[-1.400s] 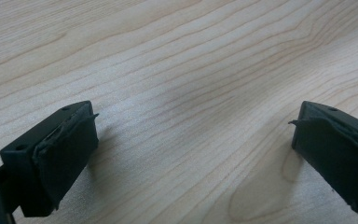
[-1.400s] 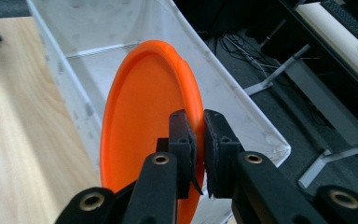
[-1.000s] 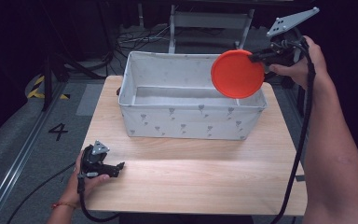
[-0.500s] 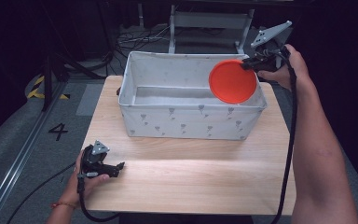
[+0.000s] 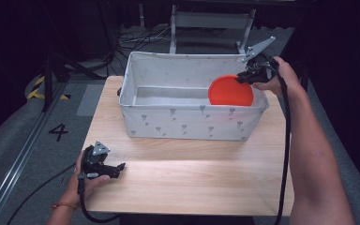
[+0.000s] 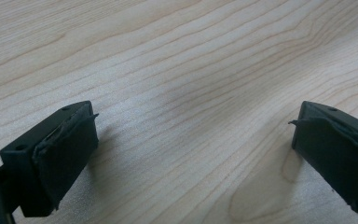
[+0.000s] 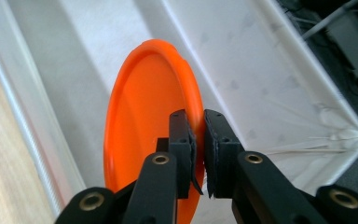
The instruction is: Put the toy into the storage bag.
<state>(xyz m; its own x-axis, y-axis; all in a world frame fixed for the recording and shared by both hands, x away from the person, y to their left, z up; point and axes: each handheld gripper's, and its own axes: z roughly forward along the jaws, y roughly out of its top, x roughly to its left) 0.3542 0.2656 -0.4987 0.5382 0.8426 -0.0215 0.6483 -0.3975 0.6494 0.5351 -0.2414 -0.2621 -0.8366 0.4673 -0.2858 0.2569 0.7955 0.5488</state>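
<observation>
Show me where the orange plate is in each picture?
High view: the orange plate is right of centre, on edge inside the white fabric bin, held by the right gripper.
Left gripper view: not in it.
Right gripper view: centre, rim pinched between the jaws.
Shared landmark: the bin.

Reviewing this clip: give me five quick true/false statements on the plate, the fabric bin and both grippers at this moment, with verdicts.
1. The right gripper is shut on the rim of the orange plate. True.
2. The orange plate lies flat on the wooden table. False: it is held on edge, partly inside the white fabric bin.
3. The left gripper is open, with nothing between its fingers. True.
4. The left gripper is inside the bin. False: it is at the table's near left corner, apart from the bin.
5. The bin stands on the floor. False: it stands on the table.
</observation>
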